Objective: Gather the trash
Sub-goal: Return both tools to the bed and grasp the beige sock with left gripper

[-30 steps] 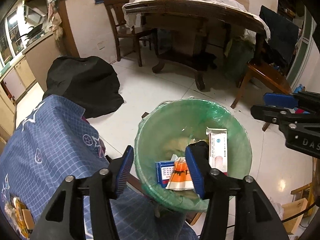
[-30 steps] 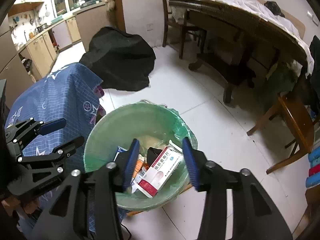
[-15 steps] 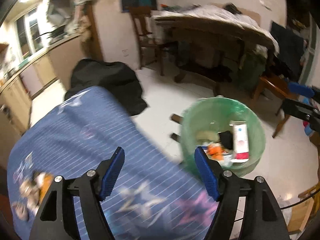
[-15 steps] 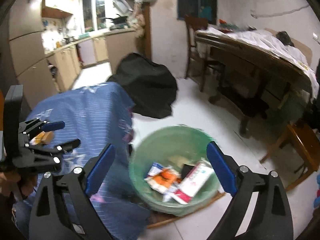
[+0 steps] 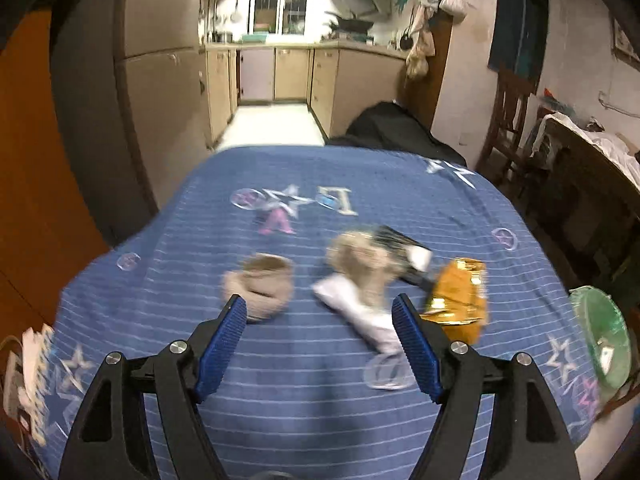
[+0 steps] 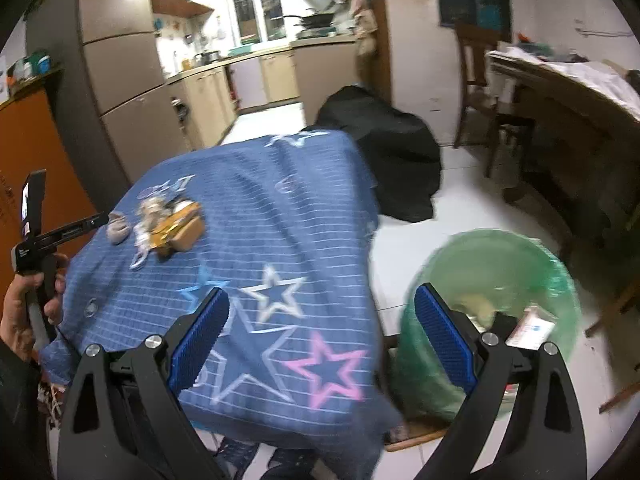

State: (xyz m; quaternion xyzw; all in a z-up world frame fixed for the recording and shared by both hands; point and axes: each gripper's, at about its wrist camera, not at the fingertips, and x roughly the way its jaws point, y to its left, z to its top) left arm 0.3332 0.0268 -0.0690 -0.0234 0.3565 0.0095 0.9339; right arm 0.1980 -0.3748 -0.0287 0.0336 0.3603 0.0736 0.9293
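Note:
Several pieces of trash lie on the blue star tablecloth [image 5: 304,412]: a beige crumpled lump [image 5: 259,285], a tan wad [image 5: 358,261], a white wrapper [image 5: 362,312], a black packet [image 5: 400,242] and an orange foil bag [image 5: 460,294]. My left gripper [image 5: 320,350] is open and empty just above the cloth, in front of them. The pile also shows in the right wrist view [image 6: 168,222]. My right gripper [image 6: 322,338] is open and empty over the cloth's near corner. The green-lined trash bin [image 6: 492,268] stands on the floor to the right, with boxes inside.
A black covered bundle [image 6: 384,152] sits on the floor beyond the table. A wooden chair [image 6: 486,80] and a long dark table [image 6: 568,92] stand at the right. Kitchen cabinets [image 5: 280,72] and a fridge [image 5: 156,92] are behind. The left gripper's handle [image 6: 44,240] is at the far left.
Both grippers swung left from above the bin to the table and opened wider. The left one now faces the trash pile on the cloth.

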